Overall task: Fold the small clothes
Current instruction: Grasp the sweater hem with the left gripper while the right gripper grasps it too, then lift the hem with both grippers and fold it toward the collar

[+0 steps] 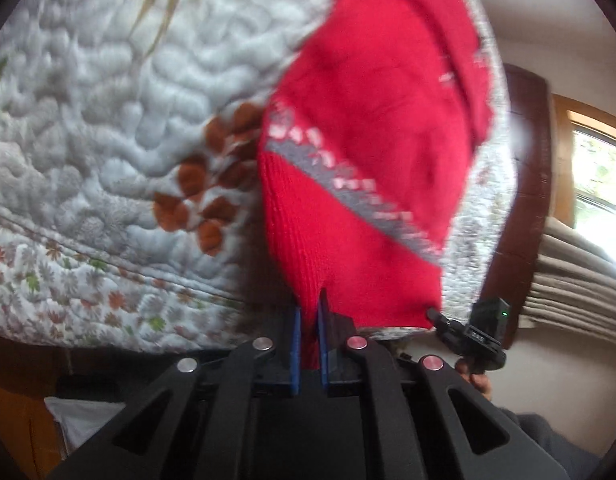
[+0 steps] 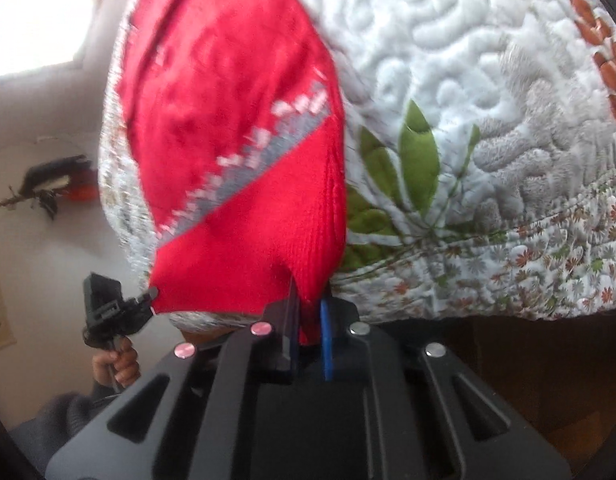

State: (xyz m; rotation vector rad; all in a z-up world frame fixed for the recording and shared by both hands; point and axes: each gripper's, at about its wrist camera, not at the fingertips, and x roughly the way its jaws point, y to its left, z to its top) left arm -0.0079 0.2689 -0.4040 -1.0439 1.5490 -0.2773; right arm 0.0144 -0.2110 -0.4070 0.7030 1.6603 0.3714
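While both of your tools gripped the hem, the red knitted garment (image 1: pixel 372 128) hung stretched between them over the quilted bedspread (image 1: pixel 108 120), its grey patterned band running slantwise across the cloth. At the left corner, your left gripper (image 1: pixel 310 312) had its blue pads pressed nearly together, a fold of the ribbed red hem pinched between them; in the right wrist view that same tool appeared at the garment's far corner, with your hand (image 2: pixel 118 360) around its handle. Moving across the hem, the fabric lay taut from one corner to the other, the upper part draped back toward the bed, though motion blur left it unclear how much of it rested on the quilt. At the right corner, your right gripper (image 2: pixel 308 308) was likewise almost closed, red hem cloth caught between its pads just above the bedspread's flowered border (image 2: pixel 548 272).

By the look of it, you were in the carrying stage of a fold: bottom edge lifted, not yet laid down. The next move likely called for bringing both corners forward together, level and evenly tensioned, setting the hem squarely on the upper part, then letting go.
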